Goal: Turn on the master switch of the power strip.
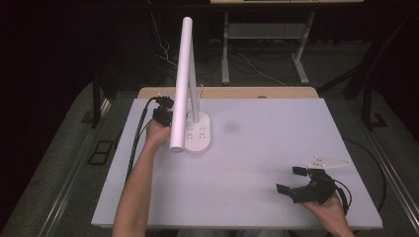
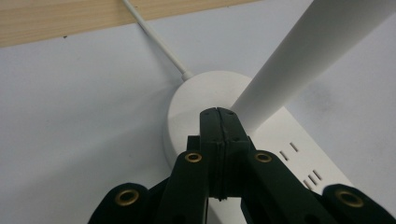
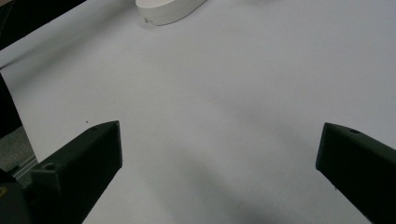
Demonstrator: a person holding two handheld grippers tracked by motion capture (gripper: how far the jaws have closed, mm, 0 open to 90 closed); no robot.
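Observation:
A white desk lamp stands at the back left of the table, with an oval base [image 1: 200,132] that carries socket slots and a long tube arm [image 1: 182,84] leaning toward me. My left gripper [image 1: 165,114] is shut with nothing between its jaws. In the left gripper view its closed tips [image 2: 218,115] sit over the lamp base [image 2: 191,98], right beside the foot of the stem [image 2: 303,56]; whether they touch the base I cannot tell. My right gripper [image 1: 290,179] rests low at the front right, open and empty [image 3: 219,154].
The lamp's white cable [image 2: 156,39] runs from the base back over the wooden desk edge [image 1: 237,92]. The white board [image 1: 257,163] spreads between the two hands. Dark floor, cables and table legs lie beyond the desk.

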